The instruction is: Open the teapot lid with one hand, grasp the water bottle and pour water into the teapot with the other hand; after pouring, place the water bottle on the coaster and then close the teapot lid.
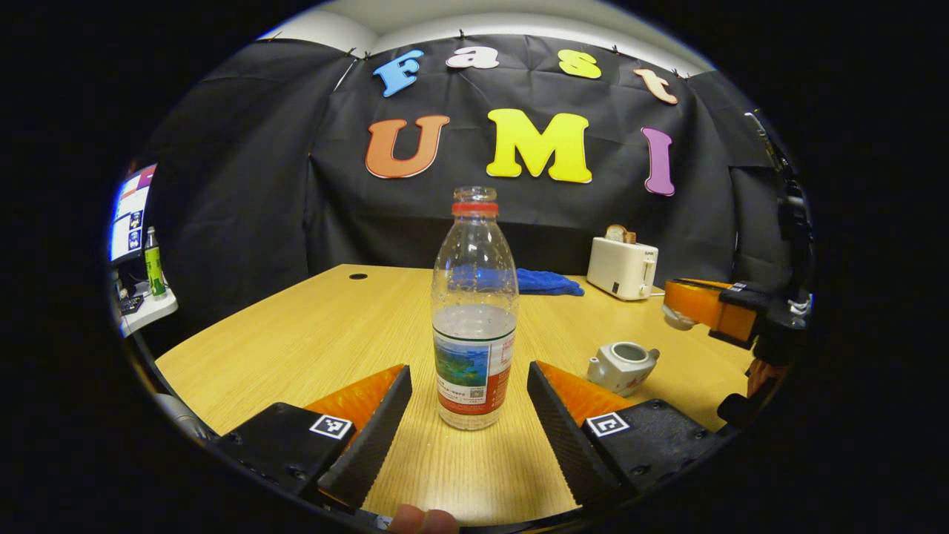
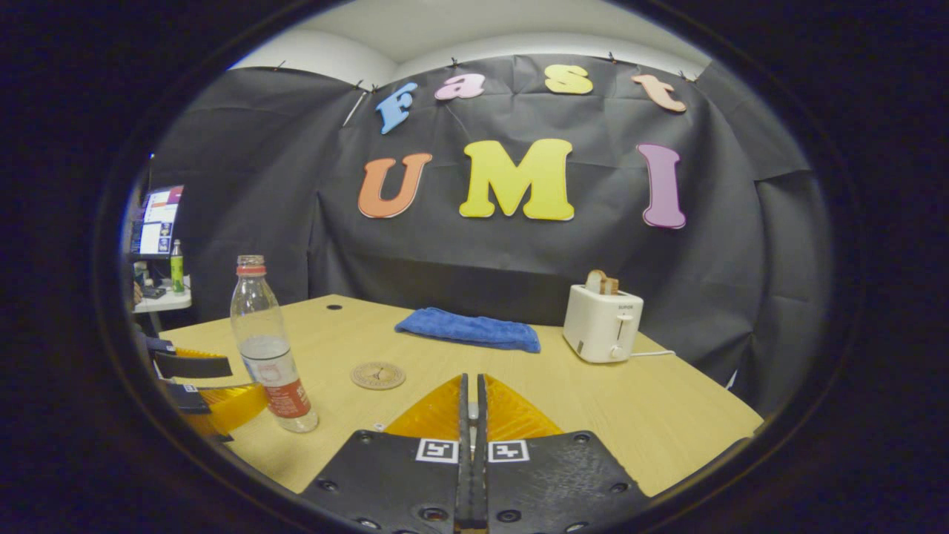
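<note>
Left edge: I see a small white side shelf (image 1: pixel 148 310) with a green bottle (image 1: pixel 154 264) standing on it, beside a lit screen (image 1: pixel 130 213).
Left gripper (image 1: pixel 469 387): my fingers stand wide apart, one on each side of the water bottle, neither touching it; I hold nothing here.
Water bottle: the clear plastic water bottle with a red neck ring and printed label (image 1: pixel 474 311) stands upright and uncapped on the light wooden table (image 1: pixel 311 334), between my left fingers, partly filled.
Coaster: in the right gripper view the round tan coaster (image 2: pixel 378 375) lies flat on the table, just right of the bottle and apart from it.
Cloth: a folded blue towel (image 2: pixel 468 329) lies near the table's far edge, behind the bottle in the left gripper view.
Teapot: the small white ceramic teapot (image 1: pixel 623 365) sits on the table right of the bottle, its mouth uncovered.
Toaster: a white toaster (image 1: pixel 623 267) with bread in its slot stands at the far right of the table.
Right gripper (image 1: pixel 678 315): raised above and right of the teapot, it grips a small white piece, apparently the teapot lid (image 1: pixel 676 318); in its own view the fingers are almost fully closed with something pale between them.
</note>
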The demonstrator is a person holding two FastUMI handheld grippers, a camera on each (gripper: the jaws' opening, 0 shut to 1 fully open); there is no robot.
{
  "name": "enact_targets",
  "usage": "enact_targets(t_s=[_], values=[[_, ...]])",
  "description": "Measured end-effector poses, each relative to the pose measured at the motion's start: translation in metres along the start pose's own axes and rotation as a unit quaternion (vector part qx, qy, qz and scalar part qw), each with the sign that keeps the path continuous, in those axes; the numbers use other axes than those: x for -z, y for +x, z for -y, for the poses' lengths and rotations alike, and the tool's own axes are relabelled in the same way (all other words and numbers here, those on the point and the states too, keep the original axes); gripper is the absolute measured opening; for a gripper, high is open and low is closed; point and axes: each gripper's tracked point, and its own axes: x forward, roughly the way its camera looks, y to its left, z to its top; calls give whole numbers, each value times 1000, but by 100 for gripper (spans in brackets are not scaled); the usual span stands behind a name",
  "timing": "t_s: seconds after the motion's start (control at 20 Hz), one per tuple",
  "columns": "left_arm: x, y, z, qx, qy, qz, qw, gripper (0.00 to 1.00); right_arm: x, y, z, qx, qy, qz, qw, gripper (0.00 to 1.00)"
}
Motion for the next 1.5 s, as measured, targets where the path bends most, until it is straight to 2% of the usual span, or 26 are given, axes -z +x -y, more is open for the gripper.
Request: enact_targets(t_s=[0.3, 0.55, 0.65, 0.7, 0.75, 0.95, 1.05, 1.15, 1.35, 1.5], values=[[15, 29, -7, -14, -1, -30, 999, 99, 4, -4, 21, 15, 1, -5, 1000, 0], [10, 36, -6, -13, -8, -26, 1000, 98, 8, -7, 31, 21, 4, -8, 1000, 0], [8, 37, -5, -14, -1, -27, 1000, 92, 9, -8, 33, 19, 6, -9, 1000, 0], [7, 38, -5, -15, 5, -28, 999, 84, 9, -8, 34, 18, 6, -9, 1000, 0], [9, 39, -6, -16, 12, -35, 999, 81, 9, -9, 34, 17, 6, -9, 1000, 0], [0, 34, -11, -28, 91, -45, 994, 79, 10, -12, 44, 14, 12, -9, 1000, 0], [-7, 32, -15, -39, 158, -41, 986, 78, 9, -12, 49, 14, 18, -9, 1000, 0], [-13, 29, -21, -54, 232, -46, 970, 77, 9, -15, 56, 16, 18, -8, 1000, 0], [-26, 28, -31, -78, 368, -46, 925, 76, 13, -21, 67, 20, 19, -10, 1000, 0], [-29, 28, -26, -77, 437, -51, 895, 75, 13, -25, 78, 26, 20, -9, 999, 0]])
